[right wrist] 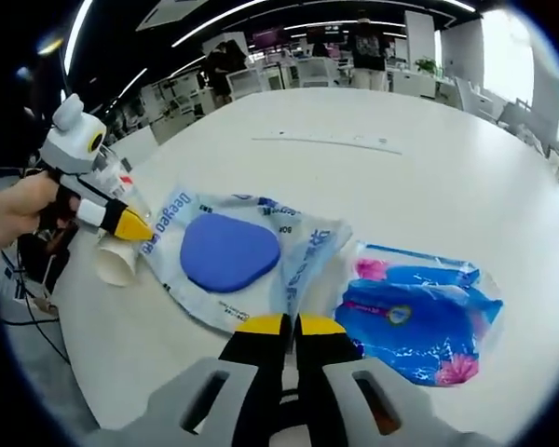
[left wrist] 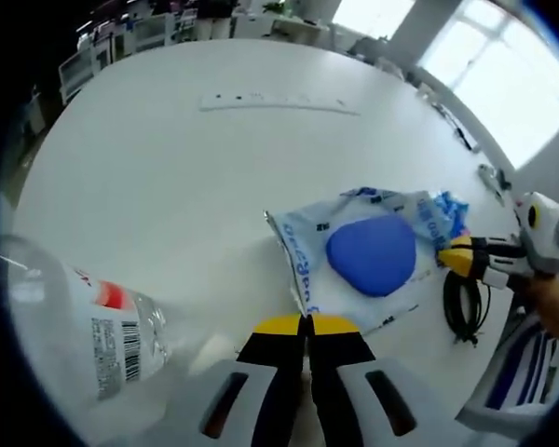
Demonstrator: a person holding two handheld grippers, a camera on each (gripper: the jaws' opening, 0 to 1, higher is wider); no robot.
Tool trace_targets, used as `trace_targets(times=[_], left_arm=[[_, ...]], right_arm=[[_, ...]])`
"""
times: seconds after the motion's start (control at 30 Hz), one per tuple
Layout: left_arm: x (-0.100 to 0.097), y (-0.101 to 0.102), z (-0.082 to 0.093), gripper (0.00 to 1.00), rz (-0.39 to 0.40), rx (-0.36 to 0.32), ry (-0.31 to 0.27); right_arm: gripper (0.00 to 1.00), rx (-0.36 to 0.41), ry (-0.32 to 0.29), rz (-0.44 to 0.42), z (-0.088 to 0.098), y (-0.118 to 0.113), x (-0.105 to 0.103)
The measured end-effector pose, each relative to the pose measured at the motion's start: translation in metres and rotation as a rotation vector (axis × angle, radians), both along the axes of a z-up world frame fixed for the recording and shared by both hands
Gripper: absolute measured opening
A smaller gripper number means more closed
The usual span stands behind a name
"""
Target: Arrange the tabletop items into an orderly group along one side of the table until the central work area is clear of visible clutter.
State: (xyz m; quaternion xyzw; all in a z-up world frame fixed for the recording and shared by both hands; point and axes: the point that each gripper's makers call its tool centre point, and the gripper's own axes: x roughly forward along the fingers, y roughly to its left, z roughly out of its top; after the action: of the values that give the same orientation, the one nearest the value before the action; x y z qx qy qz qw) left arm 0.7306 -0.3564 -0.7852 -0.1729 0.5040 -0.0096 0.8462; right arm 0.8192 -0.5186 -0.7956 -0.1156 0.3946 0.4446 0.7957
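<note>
Each gripper has two black jaws with yellow tips. In the left gripper view, the left gripper (left wrist: 307, 328) rises from a light grey body with two dark oblong slots, one per side. The right gripper (left wrist: 458, 255) has a white housing behind its black and yellow jaws. In the right gripper view, the right gripper (right wrist: 281, 327) shows the same grey body and slots. The left gripper (right wrist: 130, 223) carries a white housing with rounded knobs, gripped by a hand (right wrist: 19, 209).

The clear packet (right wrist: 233, 256) reads "Deqeo Good"; other print is illegible.
</note>
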Motion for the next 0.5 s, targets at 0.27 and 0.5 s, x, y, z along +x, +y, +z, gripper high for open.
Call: trace_targets(times=[0.27, 0.5], left_arm=[[-0.0015, 0.0002, -0.0085, 0.00, 0.015, -0.004, 0.012], [-0.0011, 0.0005, -0.0099, 0.00, 0.014, 0.003, 0.013]], right_arm=[[0.00, -0.005, 0.018, 0.015, -0.0041, 0.0017, 0.0000], [0.00, -0.019, 0.011, 0.024, -0.0084, 0.0013, -0.0019]])
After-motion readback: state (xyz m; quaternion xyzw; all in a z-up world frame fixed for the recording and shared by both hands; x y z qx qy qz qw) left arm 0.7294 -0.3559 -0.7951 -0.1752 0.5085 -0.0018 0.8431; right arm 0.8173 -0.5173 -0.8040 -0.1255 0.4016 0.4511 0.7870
